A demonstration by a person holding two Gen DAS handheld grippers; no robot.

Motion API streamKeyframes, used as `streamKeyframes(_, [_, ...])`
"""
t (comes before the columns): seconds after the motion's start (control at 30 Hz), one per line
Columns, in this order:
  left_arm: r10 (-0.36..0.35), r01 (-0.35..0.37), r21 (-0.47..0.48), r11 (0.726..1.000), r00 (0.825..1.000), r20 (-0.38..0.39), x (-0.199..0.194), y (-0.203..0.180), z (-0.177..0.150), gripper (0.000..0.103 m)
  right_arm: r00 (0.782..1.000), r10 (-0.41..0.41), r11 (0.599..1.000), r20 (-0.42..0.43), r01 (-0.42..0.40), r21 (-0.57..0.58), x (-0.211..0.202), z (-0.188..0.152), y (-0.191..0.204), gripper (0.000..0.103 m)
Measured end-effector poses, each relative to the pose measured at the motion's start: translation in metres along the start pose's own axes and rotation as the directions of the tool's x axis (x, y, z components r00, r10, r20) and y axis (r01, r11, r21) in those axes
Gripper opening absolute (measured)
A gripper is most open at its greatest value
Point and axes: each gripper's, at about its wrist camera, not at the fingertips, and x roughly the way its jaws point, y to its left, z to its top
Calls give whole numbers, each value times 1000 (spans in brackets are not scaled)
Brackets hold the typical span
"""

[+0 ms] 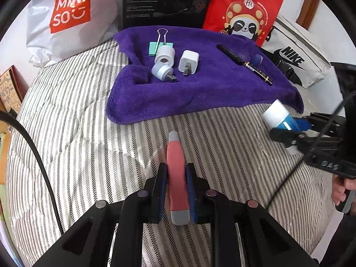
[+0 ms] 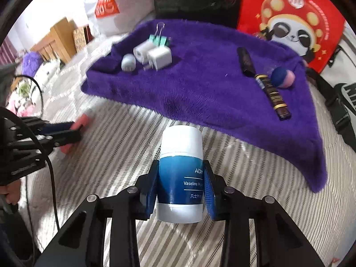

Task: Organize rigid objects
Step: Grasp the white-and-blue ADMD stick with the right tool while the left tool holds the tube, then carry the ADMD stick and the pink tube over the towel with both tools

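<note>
Holding both loads over the striped bedcover (image 1: 77, 138), I take the purple towel (image 1: 211, 93) as the drop zone; it lies at 12 o'clock from both sets of jaws. My right gripper (image 2: 181, 184) is clenched on the blue-and-white Vaseline tube (image 2: 181, 173), long axis running along my fingers, white cap toward 12. The towel's near edge sits just beyond the cap, so this arm looks nearer to the cloth. My left gripper (image 1: 175, 184) is clamped on the pink stick with grey ends (image 1: 176, 178), long axis also along the fingers, tip toward 12; the towel edge is near but clearly apart from that tip.

Already on the towel, in the left wrist view: a dark pen (image 1: 244, 63) at about 1 o'clock lying diagonally, a white charger plug (image 1: 189, 62) just left of 12, two pale tape rolls (image 1: 164, 63) touching each other beside it, a teal binder clip (image 1: 160, 46) behind them, and a small blue-pink ball (image 2: 282, 76) beside the pen. The open purple patch between plug and pen looks like the free spot, I judge.
</note>
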Motion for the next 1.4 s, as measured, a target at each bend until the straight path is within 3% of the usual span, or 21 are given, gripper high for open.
streamKeyframes(0.3, [-42, 42, -4, 999, 999, 25, -16, 0, 16, 17, 997, 30, 995, 68, -36, 91, -41, -2, -19, 36])
streamKeyframes(0.53, [-41, 38, 54, 998, 998, 55, -37, -13, 31, 17, 993, 49, 992, 107, -61, 109, -54, 11, -25, 36])
streamKeyframes(0.8, [-14, 10, 62, 998, 997, 79, -49, -13, 60, 17, 990, 71, 990, 124, -86, 115, -49, 28, -36, 36])
streamKeyframes(1.03, [-35, 30, 56, 998, 996, 80, -37, -7, 87, 17, 990, 66, 991, 121, -79, 107, -41, 41, -46, 36])
streamKeyframes(1.4, [-23, 16, 69, 997, 995, 102, -21, 7, 148, 17, 985, 55, 993, 162, -71, 95, -32, 111, -71, 36])
